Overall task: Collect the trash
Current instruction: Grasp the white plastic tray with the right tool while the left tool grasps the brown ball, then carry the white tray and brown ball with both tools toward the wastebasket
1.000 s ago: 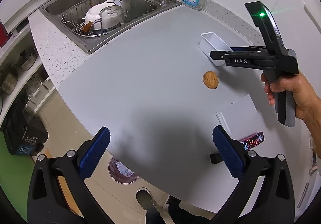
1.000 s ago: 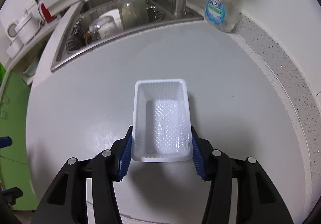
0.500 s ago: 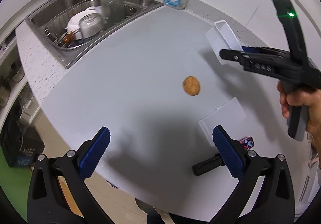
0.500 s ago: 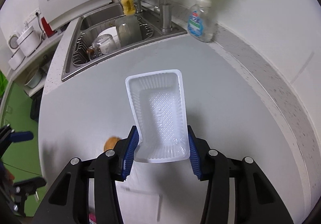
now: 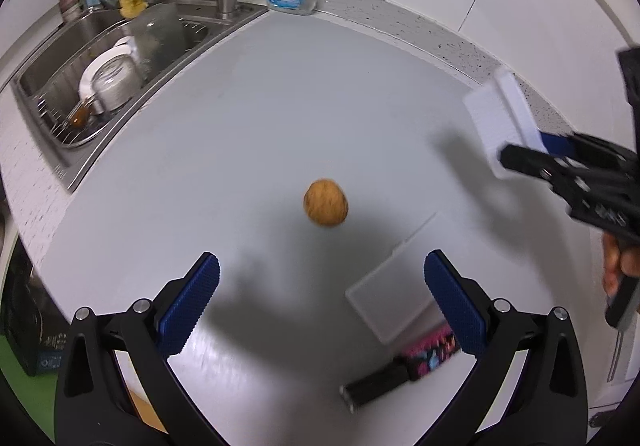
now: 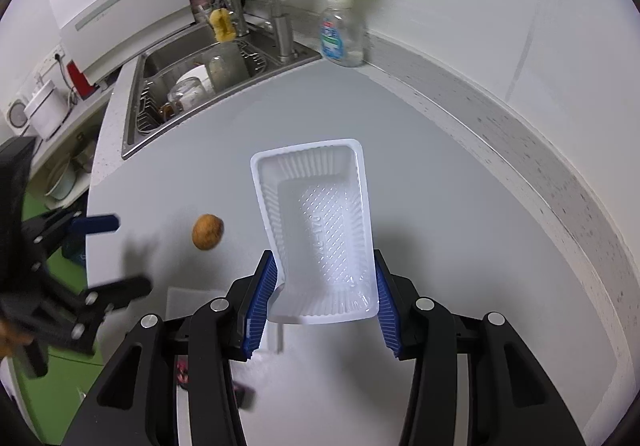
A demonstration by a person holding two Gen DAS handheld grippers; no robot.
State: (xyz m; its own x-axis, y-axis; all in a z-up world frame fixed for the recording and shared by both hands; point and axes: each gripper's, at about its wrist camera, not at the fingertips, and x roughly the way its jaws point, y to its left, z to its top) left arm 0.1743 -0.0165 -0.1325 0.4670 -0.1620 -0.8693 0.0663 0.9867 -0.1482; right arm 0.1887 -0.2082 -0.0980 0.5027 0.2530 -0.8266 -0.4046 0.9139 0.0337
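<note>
Two grippers, right gripper [image 6: 322,292] clamping white plastic tray [image 6: 320,230], left gripper [image 5: 320,302] spread wide, empty.

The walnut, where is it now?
In the left wrist view, the walnut lies mid-counter, ahead of the open left gripper, just beyond the flat lid.

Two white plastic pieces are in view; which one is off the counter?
The ribbed white tray, clamped between the right gripper pads and lifted. The flat white lid lies on the counter by the walnut-like ball.
</note>
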